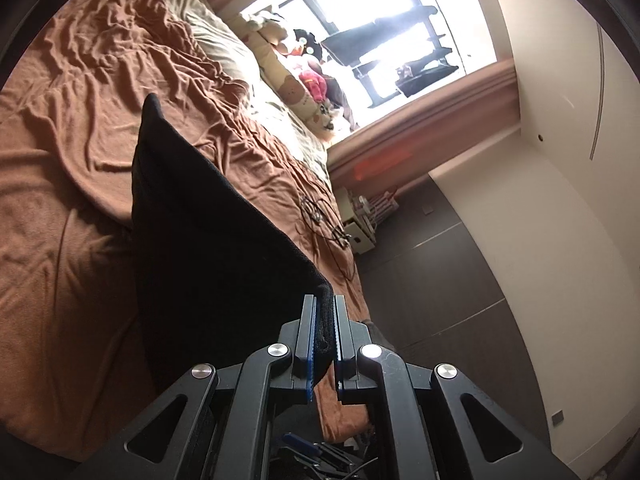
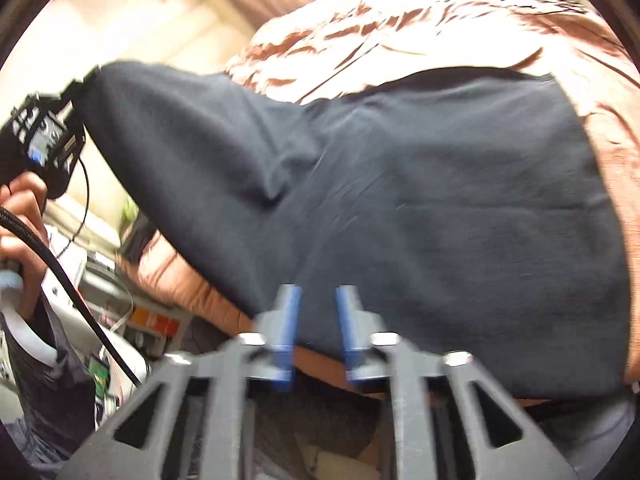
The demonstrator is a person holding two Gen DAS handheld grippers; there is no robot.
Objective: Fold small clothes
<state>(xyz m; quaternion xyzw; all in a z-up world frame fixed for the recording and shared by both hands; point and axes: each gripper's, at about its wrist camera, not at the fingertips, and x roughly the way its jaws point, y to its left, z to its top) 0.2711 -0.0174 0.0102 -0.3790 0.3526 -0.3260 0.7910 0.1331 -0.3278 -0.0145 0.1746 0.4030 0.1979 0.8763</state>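
Note:
A black garment [image 2: 420,208] lies spread on the brown bedspread [image 2: 400,28]. One corner of it is lifted off the bed at the left. My left gripper [image 1: 324,312] is shut on that corner of the black garment [image 1: 208,232], which hangs taut from the blue pads [image 1: 308,344] down to the bed. In the right wrist view the same left gripper [image 2: 76,88] shows at the far left, held by a hand [image 2: 20,208]. My right gripper [image 2: 318,300] hovers over the garment's near edge. Its blue fingers [image 2: 288,320] stand apart with nothing between them. This view is blurred.
The brown bedspread [image 1: 80,140] is heavily wrinkled. Pillows and soft toys [image 1: 296,76] line the bed below a bright window [image 1: 380,20]. A black cable [image 1: 328,224] lies near the bed's edge, by a dark cupboard front [image 1: 440,280]. Clutter [image 2: 120,304] fills the floor beside the bed.

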